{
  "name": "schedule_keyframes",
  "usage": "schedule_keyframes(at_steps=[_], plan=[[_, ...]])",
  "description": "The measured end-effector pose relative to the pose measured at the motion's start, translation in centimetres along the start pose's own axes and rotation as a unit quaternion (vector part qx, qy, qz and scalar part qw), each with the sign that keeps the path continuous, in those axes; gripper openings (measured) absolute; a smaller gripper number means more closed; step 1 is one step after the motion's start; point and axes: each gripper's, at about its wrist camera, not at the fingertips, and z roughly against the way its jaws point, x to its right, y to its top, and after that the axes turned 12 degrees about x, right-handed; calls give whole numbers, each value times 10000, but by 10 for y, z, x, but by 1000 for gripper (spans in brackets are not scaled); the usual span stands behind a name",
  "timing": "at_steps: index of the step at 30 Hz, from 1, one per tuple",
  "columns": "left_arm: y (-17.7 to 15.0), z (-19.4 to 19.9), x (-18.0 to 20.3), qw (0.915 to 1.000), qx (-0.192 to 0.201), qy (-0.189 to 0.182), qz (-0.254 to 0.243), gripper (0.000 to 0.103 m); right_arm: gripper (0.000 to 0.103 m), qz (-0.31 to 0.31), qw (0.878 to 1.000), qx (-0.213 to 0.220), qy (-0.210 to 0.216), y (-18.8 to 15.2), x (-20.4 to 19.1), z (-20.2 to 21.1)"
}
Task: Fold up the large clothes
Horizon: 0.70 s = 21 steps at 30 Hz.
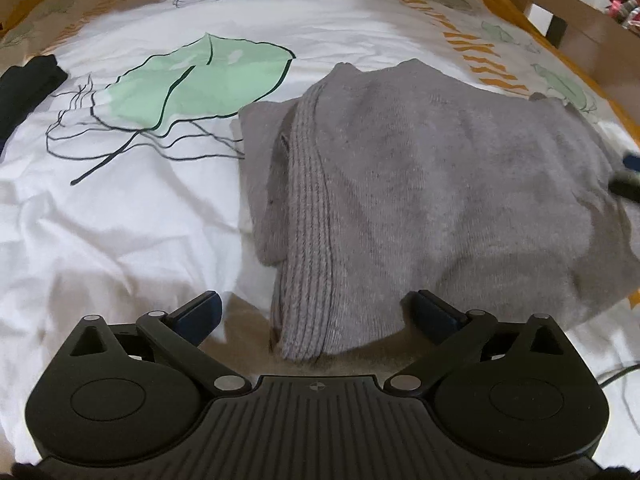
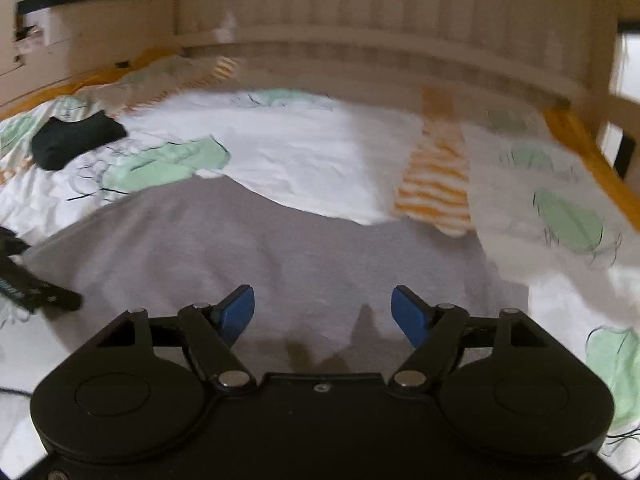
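Hovering left gripper [image 1: 310,312]: jaws wide apart, empty, over the sweater's ribbed near edge.
Right gripper [image 2: 322,312]: jaws apart, nothing between.
Grey sweater [image 1: 420,184]: lying partly folded, near the bed's right edge; likely a final fold remains.
Duvet [image 1: 120,232]: open room leftward.
Folded dark garment [image 2: 76,140]: far left corner.
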Motion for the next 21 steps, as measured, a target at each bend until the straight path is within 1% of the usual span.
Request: schedule_keyframes(at_steps=[1,2,4,5,6,7,9,10,12,14,16,18,21], plan=[[-1,1,0,10000,-4,8,57,103,79,113,9999,-66,23,-4,-9,3],[-3,1,-1,9999,-6,11,107,103,79,233,9994,-244,70,-11,-17,2],[-6,4,-2,9999,10,11,101,103,80,628,9944,-850,-52,-34,-32,-9],[-7,6,-2,10000,30,12,92,103,81,715,9930,-933,-137,-44,-36,-11],[-9,8,-3,9999,41,5,132,103,81,611,9950,-766,-175,-48,-35,-7],[-10,11,-5,9998,63,-10,184,103,81,475,9951,-846,-192,-46,-33,-5],[-13,19,-8,9994,138,-87,296,103,81,93,9953,-941,-224,-40,-23,1],[-15,23,-10,9991,176,-126,365,102,81,-121,9955,-905,-267,-37,-16,8],[-19,34,-13,9976,265,-259,587,102,81,-592,9950,-706,-375,-32,-2,28],[-21,44,-13,9952,380,-454,781,102,81,-1167,9904,-546,-497,-32,16,48],[-23,54,-10,9924,521,-635,920,102,83,-1742,9814,-470,-663,-37,33,68],[-25,58,-5,9899,573,-805,1015,103,84,-2230,9703,-525,-782,-48,46,83],[-29,48,2,9880,415,-992,1106,103,85,-2914,9485,-753,-990,-67,64,92]])
